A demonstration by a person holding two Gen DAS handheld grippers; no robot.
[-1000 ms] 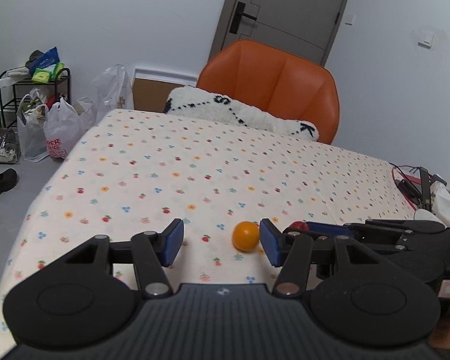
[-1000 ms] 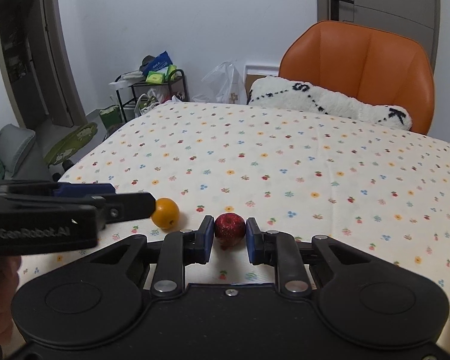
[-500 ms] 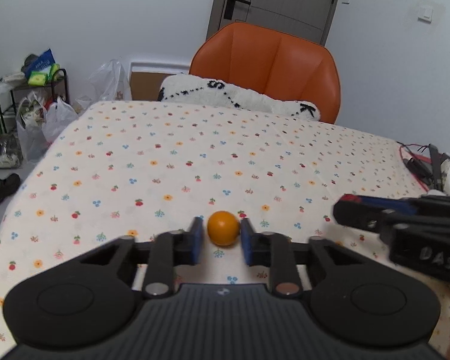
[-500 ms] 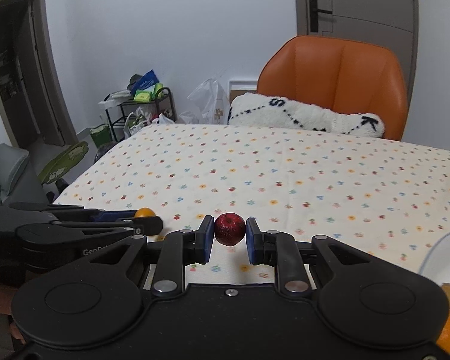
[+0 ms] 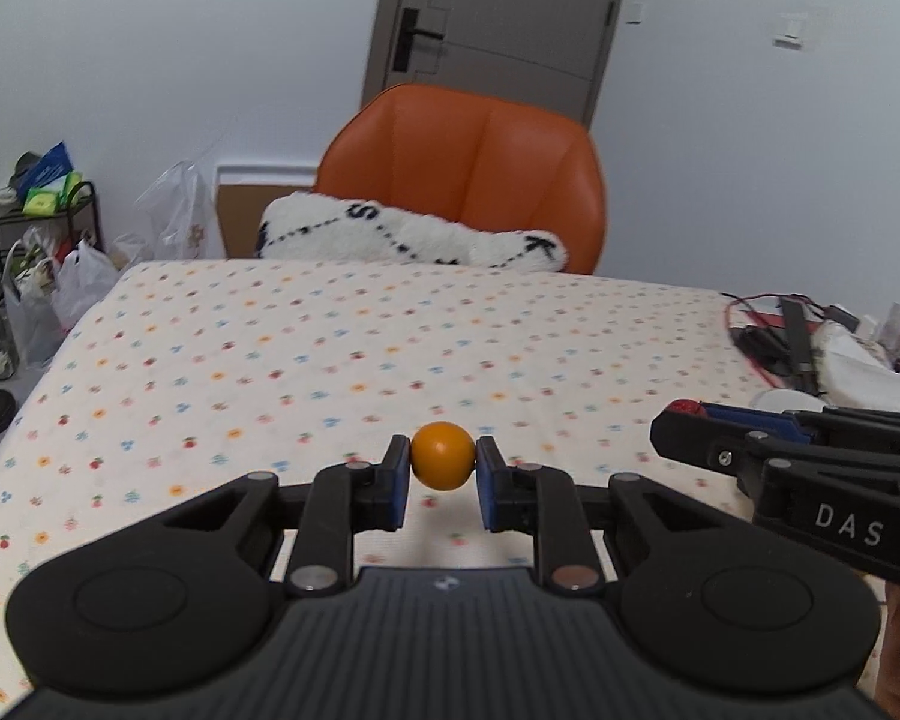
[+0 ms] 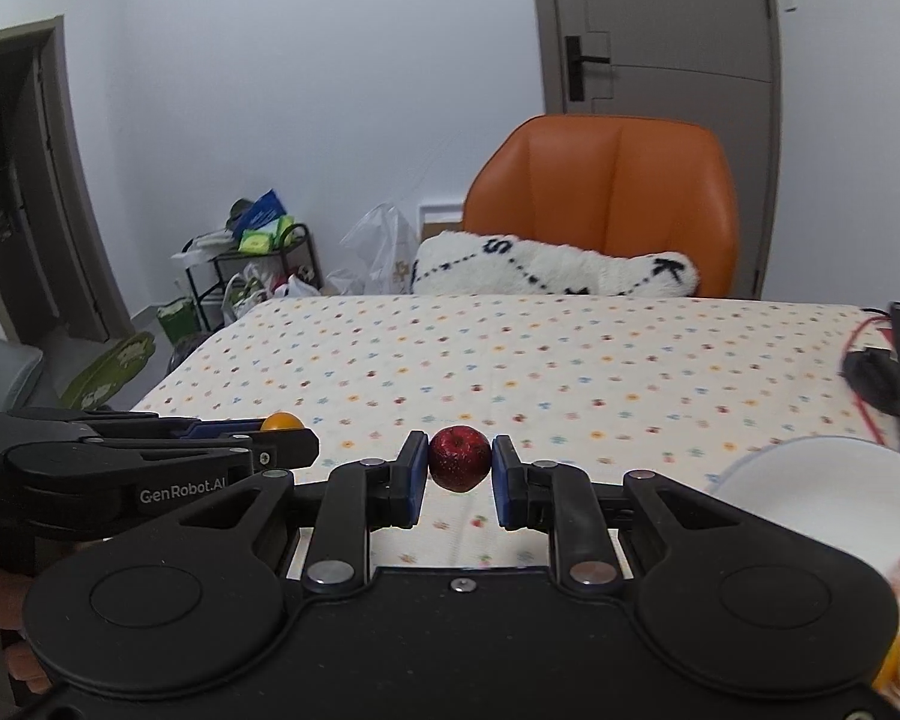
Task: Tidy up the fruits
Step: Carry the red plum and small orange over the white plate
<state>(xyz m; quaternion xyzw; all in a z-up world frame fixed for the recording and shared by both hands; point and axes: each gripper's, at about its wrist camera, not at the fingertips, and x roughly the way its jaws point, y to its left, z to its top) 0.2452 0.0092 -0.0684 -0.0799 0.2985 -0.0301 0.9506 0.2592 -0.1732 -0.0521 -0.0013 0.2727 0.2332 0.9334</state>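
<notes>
An orange fruit (image 5: 443, 456) is pinched between the blue pads of the left tool (image 5: 441, 480), lifted clear of the flower-print bench (image 5: 330, 360); a dark red fruit (image 6: 459, 458) is clamped the same way in the right tool (image 6: 457, 477). Both pieces appear to be in mid-carry. The next move likely calls for swinging right and lowering each over the white bowl (image 6: 810, 480) before the pads part. Only the right wrist view shows that bowl, with pale and orange fruit blurred at its near edge; the left view shows cables (image 5: 768, 330) instead.
</notes>
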